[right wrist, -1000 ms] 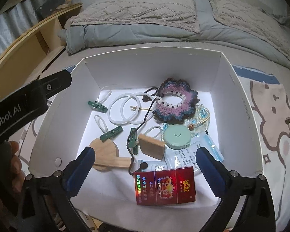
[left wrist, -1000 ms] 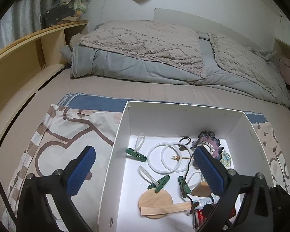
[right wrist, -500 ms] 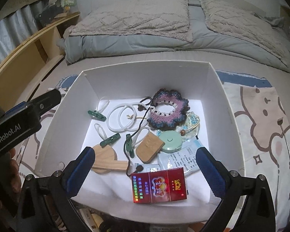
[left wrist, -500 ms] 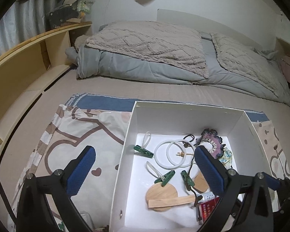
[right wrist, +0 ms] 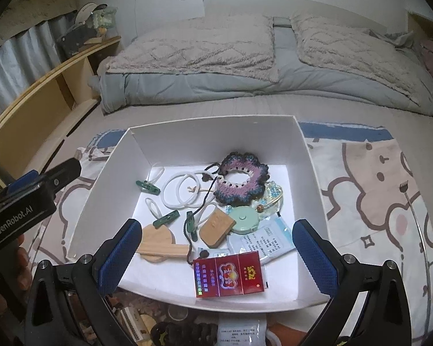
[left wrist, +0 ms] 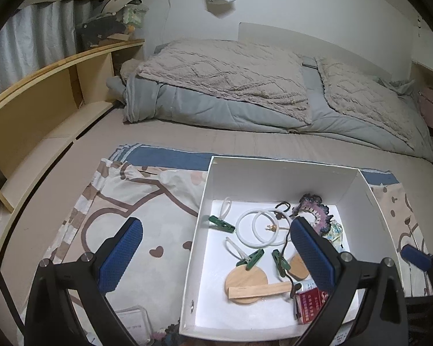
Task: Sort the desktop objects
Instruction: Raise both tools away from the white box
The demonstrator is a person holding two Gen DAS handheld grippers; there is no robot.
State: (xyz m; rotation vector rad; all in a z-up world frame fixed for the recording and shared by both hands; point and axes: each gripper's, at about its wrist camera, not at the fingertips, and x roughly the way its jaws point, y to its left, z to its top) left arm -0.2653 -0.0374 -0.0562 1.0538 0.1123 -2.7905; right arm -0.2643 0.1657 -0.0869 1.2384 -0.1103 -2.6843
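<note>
On the bed, a white box (right wrist: 309, 155) of small objects sits on a patterned cloth (left wrist: 147, 230), both grippers empty above it.

The red cigarette pack (right wrist: 230, 274) lies flat at the box's near edge, long axis left-right. Left gripper (left wrist: 216, 255) and right gripper (right wrist: 216, 255) have pulled back since a second ago, jaws spread wide, straddling the box's left wall and its near edge respectively.

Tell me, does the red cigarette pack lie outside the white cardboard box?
No, the red cigarette pack lies inside the white cardboard box, near its front edge.
</note>
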